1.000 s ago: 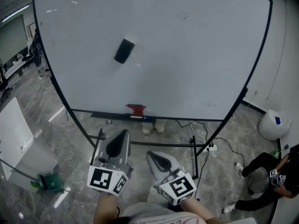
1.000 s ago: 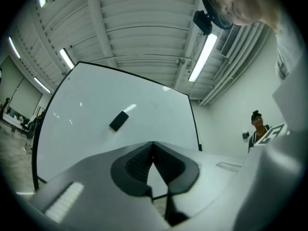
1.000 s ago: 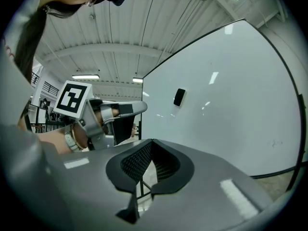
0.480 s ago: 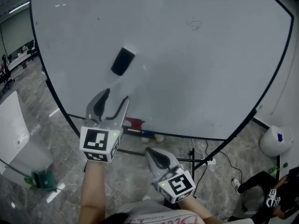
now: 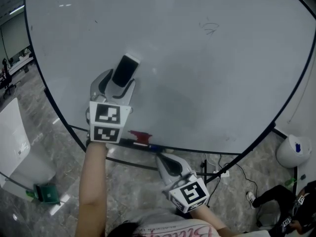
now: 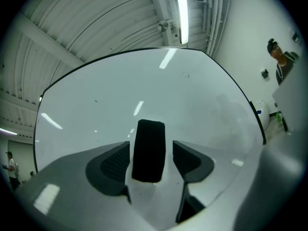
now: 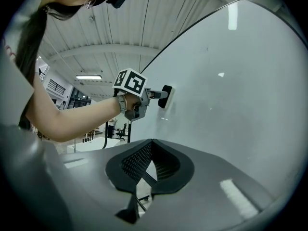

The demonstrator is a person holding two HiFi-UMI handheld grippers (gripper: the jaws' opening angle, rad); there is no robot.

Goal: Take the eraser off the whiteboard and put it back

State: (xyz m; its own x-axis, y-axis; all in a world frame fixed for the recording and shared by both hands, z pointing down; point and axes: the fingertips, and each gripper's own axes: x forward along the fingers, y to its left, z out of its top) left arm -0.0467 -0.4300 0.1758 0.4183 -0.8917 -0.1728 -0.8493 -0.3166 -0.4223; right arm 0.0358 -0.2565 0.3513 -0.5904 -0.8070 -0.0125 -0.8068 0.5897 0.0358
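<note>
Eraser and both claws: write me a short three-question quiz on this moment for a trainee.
1. Multiple choice: what stands between the pads of the left claw? A) a red marker B) the black eraser C) nothing
2. True or false: the right claw holds the eraser.
3. Short answer: which surface is the eraser on?
Key: 1 B; the jaws are opening, with the pads clear of it. 2 False; its jaws are together and empty. 3 The whiteboard.
</note>
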